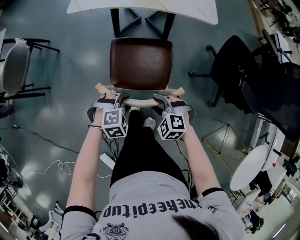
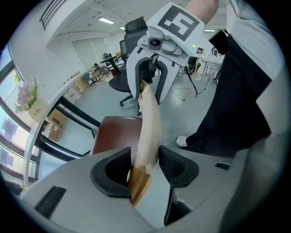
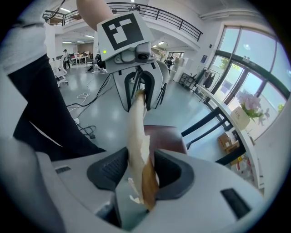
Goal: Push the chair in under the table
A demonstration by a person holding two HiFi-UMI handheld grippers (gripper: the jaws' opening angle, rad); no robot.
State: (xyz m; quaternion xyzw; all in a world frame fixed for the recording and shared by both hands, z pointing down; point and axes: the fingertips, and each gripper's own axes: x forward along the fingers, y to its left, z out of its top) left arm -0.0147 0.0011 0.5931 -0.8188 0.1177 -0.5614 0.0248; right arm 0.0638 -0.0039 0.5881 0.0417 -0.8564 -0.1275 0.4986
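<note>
Both grippers clamping the chair (image 1: 140, 70) back; chair sitting just short of the table (image 1: 197, 11).
The left gripper (image 1: 112, 97) is pinching the left end of the pale wooden backrest rail (image 1: 140, 101), the rail running up between its two pads; the right gripper (image 1: 168, 99) is pinching the right end the same way, pads pressing on the wood; both are pointing steeply down; the brown seat (image 1: 140, 56) is lying just beyond the grippers, its far edge coming near the white table's near edge but not under it; the person is standing right behind the backrest rail.
</note>
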